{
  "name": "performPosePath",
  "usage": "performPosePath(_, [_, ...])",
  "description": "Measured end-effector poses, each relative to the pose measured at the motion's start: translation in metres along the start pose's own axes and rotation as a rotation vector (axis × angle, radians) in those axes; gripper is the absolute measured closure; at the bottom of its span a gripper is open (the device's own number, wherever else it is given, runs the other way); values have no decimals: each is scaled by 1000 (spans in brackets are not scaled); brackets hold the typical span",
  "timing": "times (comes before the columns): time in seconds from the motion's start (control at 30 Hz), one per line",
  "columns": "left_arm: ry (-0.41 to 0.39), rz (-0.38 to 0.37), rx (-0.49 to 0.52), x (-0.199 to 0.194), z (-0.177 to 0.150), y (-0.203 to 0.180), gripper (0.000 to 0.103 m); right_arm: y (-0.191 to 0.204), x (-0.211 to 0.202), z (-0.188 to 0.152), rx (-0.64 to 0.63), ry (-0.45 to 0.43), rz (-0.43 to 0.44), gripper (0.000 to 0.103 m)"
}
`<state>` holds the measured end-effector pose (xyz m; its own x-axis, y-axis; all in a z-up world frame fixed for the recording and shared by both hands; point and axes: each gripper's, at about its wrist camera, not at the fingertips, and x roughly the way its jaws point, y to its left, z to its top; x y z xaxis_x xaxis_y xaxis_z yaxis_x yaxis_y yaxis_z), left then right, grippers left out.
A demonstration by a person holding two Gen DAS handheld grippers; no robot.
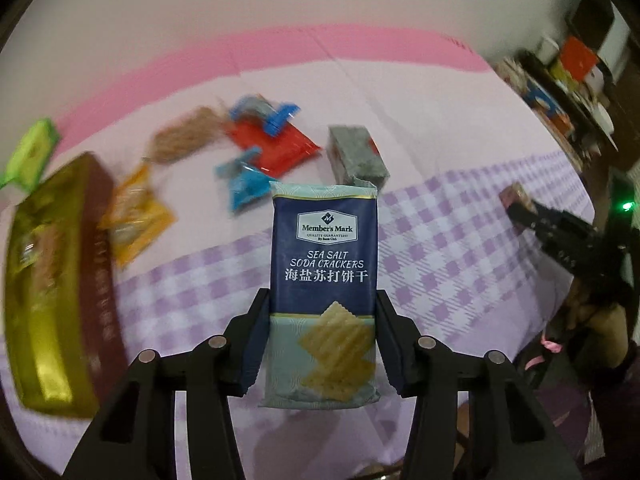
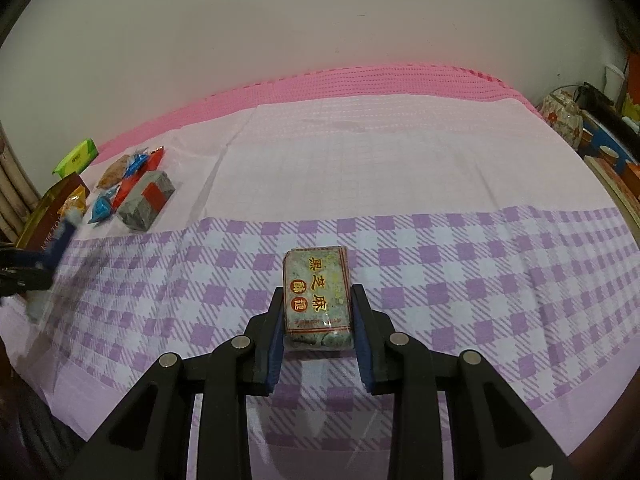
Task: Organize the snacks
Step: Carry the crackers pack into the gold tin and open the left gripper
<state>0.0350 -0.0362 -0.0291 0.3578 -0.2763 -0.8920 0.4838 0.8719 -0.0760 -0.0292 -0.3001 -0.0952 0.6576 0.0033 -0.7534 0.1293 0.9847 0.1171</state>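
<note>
The cracker packet (image 1: 324,280) is smooth printed film with a soft sheen, and the sesame block (image 2: 318,300) wears clear, glossy, crinkled wrap. Under both lies a matt woven cloth (image 2: 480,280) (creased at upper left of the frame). The gripper fingers (image 1: 256,332) look like matt black plastic.

I see a checked purple-and-pink cloth (image 2: 440,240) covering the desk, plain wall (image 2: 320,20) at 12 o'clock, floral jar (image 2: 562,114) on cluttered shelf at 2 o'clock.
</note>
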Motion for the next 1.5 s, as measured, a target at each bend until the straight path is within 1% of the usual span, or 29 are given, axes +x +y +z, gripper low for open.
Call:
performPosePath(0.07, [-42,54,-16,-19,-7,2,53,2,0,0,-5,1,-7,74])
performPosePath(0.13, [-74,95,-22,-28,-13,4,53,3,1,0,-6,3,-13,74])
performPosePath(0.2, [-108,136,-30,-39,-12,5,53,3,1,1,-7,4,-15,74])
performPosePath(0.3, [-154,184,-50,-62,-14,19,53,4,2,0,-11,7,-24,74])
performPosePath(0.43, [-183,223,-80,-73,-18,34,53,4,3,0,-11,13,-23,72])
performPosePath(0.5, [-197,240,-106,-78,-23,46,53,6,3,0,-22,16,-41,72])
performPosePath(0.57, [-206,258,-127,-84,-29,59,53,10,4,0,-35,18,-61,73])
performPosePath(0.67, [-218,292,-169,-90,-39,87,53,11,4,0,-28,18,-55,73])
performPosePath(0.8, [-219,350,-220,-92,-54,123,53,12,5,0,-35,19,-68,73])
performPosePath(0.9, [-189,386,-271,-85,-64,160,53,12,4,1,-37,20,-68,73])
performPosePath(1.0, [-163,405,-313,-76,-70,188,53,13,5,0,-39,21,-73,73])
performPosePath(1.07, [-155,395,-335,-70,-71,204,53,13,5,-1,-40,21,-76,73])
performPosePath(1.13, [-137,406,-355,-63,-70,216,53,14,4,0,-39,21,-76,73])
performPosePath(1.27, [-114,406,-349,-51,-69,229,52,13,5,-1,-38,21,-75,73])
performPosePath(1.37, [-102,398,-332,-43,-65,231,53,14,5,0,-39,21,-76,73])
performPosePath(1.5, [-85,412,-314,-32,-61,235,52,14,4,0,-38,21,-75,73])
